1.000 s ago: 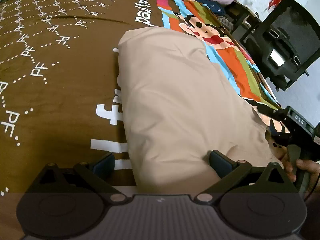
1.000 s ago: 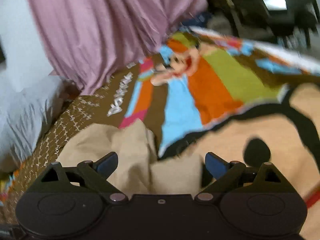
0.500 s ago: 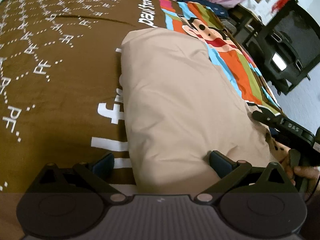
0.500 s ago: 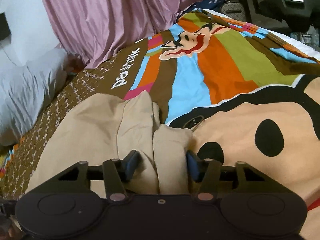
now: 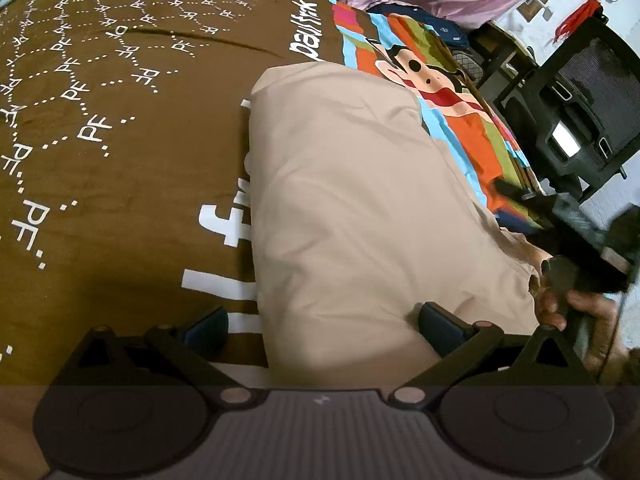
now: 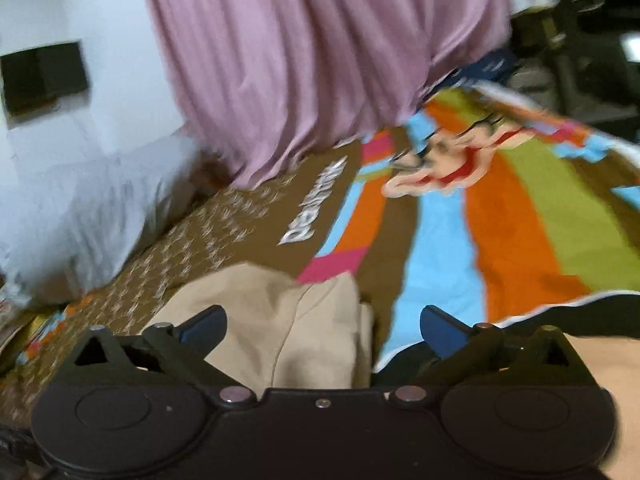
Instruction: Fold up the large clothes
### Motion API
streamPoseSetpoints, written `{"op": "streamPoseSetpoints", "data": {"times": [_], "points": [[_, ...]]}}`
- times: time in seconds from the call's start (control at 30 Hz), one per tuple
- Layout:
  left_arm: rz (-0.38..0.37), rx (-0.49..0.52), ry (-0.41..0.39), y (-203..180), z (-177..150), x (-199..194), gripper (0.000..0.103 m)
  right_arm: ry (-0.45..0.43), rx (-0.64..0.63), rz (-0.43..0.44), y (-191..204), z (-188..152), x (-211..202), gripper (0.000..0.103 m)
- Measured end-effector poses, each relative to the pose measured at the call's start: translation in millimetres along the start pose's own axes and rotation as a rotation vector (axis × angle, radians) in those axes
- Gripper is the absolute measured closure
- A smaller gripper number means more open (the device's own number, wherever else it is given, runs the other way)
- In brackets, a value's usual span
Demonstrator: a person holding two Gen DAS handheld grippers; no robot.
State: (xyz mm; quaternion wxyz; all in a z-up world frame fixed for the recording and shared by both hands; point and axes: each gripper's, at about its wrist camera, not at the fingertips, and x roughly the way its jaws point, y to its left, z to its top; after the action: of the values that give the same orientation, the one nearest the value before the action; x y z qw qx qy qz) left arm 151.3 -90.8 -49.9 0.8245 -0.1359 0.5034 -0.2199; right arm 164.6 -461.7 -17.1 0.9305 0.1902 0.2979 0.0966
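Observation:
A beige folded garment lies on a brown and colourful cartoon bedspread. My left gripper is open, its jaws wide apart over the garment's near edge; the right finger presses on the cloth. My right gripper is open and empty just above the garment's near end. The right gripper body also shows in the left wrist view, at the garment's right edge, held by a hand.
A pink curtain hangs past the bed's far side. A pale pillow lies at the left. A black office chair stands beside the bed at the right.
My right gripper closed partway on the garment's end half a second ago and has now opened, let go and lifted. The left gripper has hardly moved.

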Motion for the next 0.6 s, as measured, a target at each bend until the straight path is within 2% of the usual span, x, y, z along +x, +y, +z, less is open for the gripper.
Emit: {"op": "streamPoseSetpoints", "data": {"times": [0.07, 0.13, 0.6], "points": [[0.0, 0.006, -0.002, 0.1, 0.0, -0.3, 0.0, 0.115, 0.071, 0.006, -11.4, -3.0, 21.5, 0.001], [0.0, 0.012, -0.007, 0.3, -0.3, -0.4, 0.0, 0.167, 0.092, -0.002, -15.9, -6.4, 30.7, 0.001], [-0.002, 0.009, -0.006, 1.0, -0.7, -1.0, 0.0, 0.168, 0.08, 0.006, -16.2, -13.8, 32.0, 0.001]]}}
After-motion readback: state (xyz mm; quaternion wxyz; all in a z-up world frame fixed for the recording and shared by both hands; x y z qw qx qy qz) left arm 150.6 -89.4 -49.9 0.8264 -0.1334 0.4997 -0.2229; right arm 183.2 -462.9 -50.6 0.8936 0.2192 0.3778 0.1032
